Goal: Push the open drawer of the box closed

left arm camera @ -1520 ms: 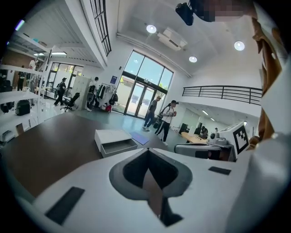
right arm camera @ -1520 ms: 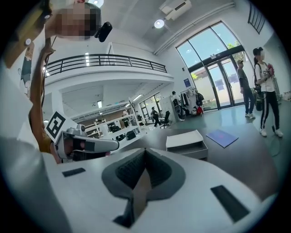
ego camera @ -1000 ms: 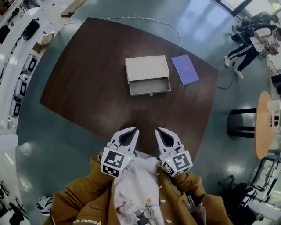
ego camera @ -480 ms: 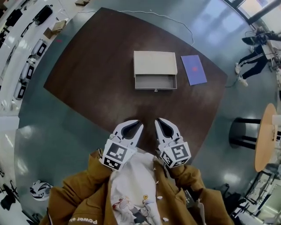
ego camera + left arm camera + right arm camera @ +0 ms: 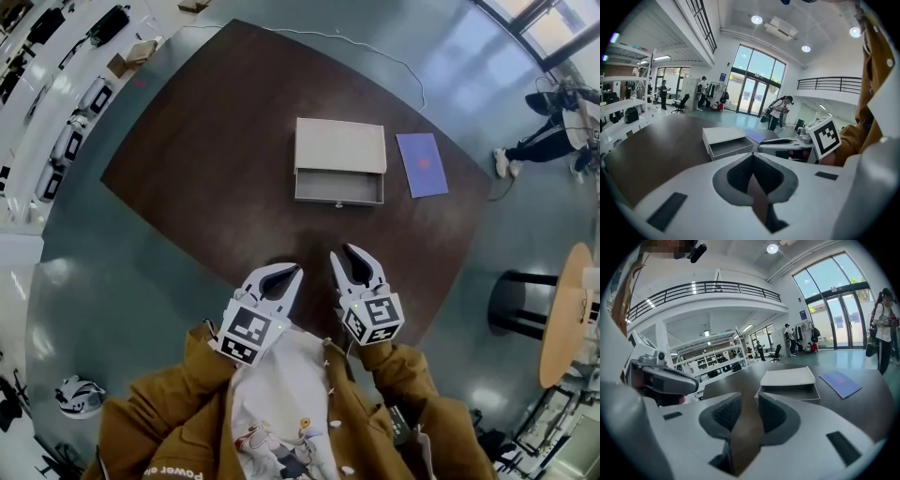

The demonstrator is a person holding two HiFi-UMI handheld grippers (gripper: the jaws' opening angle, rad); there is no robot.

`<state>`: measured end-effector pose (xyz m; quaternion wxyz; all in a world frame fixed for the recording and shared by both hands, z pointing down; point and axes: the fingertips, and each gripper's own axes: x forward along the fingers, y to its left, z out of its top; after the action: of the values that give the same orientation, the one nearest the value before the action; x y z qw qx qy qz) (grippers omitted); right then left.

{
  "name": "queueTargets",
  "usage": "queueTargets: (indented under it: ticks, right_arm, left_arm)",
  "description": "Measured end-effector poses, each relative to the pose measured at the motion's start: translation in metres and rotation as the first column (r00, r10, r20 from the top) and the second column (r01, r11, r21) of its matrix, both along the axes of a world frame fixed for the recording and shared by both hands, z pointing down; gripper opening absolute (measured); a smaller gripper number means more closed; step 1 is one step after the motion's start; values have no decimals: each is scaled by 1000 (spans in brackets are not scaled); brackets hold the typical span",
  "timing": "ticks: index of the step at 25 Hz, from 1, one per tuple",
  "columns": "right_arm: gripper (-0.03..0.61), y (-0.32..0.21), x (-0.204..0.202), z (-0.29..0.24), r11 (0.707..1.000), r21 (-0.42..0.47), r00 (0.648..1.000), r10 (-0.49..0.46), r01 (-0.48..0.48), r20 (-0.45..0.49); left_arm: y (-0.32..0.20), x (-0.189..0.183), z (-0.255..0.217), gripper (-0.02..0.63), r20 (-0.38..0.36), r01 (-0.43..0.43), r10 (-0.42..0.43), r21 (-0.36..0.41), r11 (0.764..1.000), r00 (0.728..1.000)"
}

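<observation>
Dark brown table (image 5: 187,178), seen from above. Box (image 5: 339,143) lies on its far half, long side across the view. Drawer (image 5: 339,187) is open, pulled out of the box's near side toward the person. It is empty inside, with a small knob (image 5: 338,204) on its front. A blue booklet (image 5: 422,164) lies flat to the right of the box, near it but not touching.

Both tongs are held over the table's near edge, close to the person's chest and well apart from the drawer.
- Left gripper (image 5: 751,155): tips closed on each other, nothing between them.
- Right gripper (image 5: 749,398): jaws have just been opening and now stand apart. Only table surface shows in the gap, so it holds nothing.

Changes against 1 second ago:
- The right jaws were together then and are parted now.
- The left jaws look the same.
- The box sat skewed and further left in the head view. It now sits squarer and further right, with the drawer out as far as before.
- The 2 grippers show slightly lower in the picture.
</observation>
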<state>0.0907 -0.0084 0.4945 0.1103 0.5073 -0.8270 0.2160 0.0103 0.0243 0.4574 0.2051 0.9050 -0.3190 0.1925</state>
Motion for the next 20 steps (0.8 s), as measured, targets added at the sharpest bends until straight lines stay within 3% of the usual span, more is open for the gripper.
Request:
queueTargets:
  ticks: [7,20]
  right_arm:
    - [114,-24,3,27,999,-39,1000,11,-12,-27]
    - [113,-60,10,97,979,-155,991,119,-128,-69]
  left_arm:
    - [-15,-1,16,6,-2,28,-28,-28,999,1000]
    - [-32,1,41,5,18,11,-10,-76,997,1000]
